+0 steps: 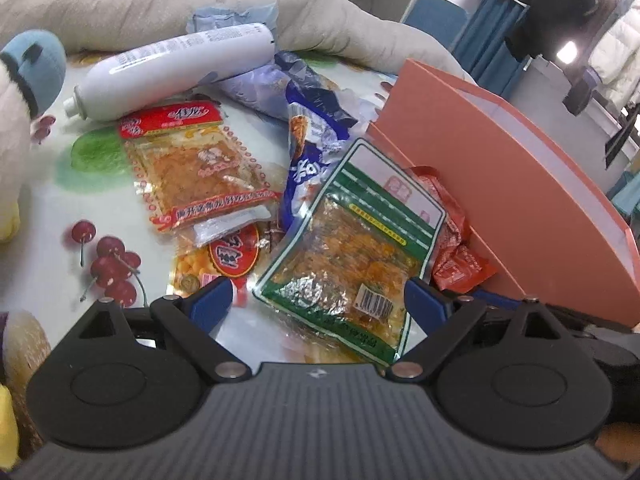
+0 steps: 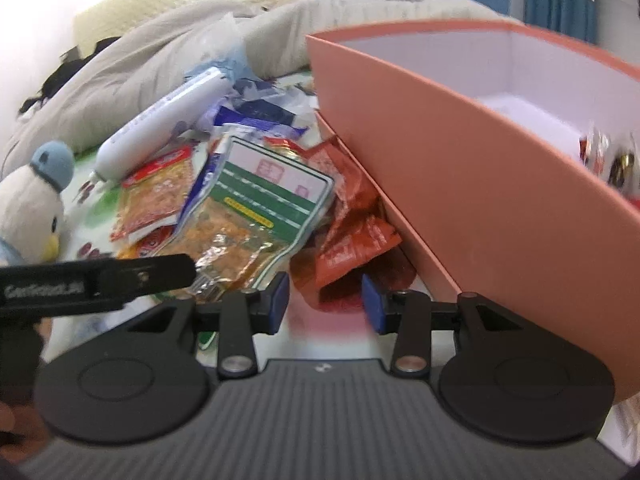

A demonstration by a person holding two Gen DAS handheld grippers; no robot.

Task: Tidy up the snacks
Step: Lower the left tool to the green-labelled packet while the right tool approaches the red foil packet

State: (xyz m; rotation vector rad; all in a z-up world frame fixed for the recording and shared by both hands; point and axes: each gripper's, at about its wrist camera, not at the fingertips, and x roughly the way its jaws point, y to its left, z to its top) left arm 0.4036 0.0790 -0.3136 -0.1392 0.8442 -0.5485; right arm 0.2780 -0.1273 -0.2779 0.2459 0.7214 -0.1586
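The green packet lies tilted on top of the snack pile, just beside the orange box. It looks light, thin and crinkly, likely slippery, so a flat sealed edge seems the best hold. The left gripper hangs over its lower end, jaws wide apart, nothing pinched. The right gripper, half open, straddles a red wrapper without pressing it.

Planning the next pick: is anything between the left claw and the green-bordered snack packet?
Nothing visible. The left claw is open with the green-bordered snack packet lying directly between its fingertips, on top of the other snacks, beside the orange box.
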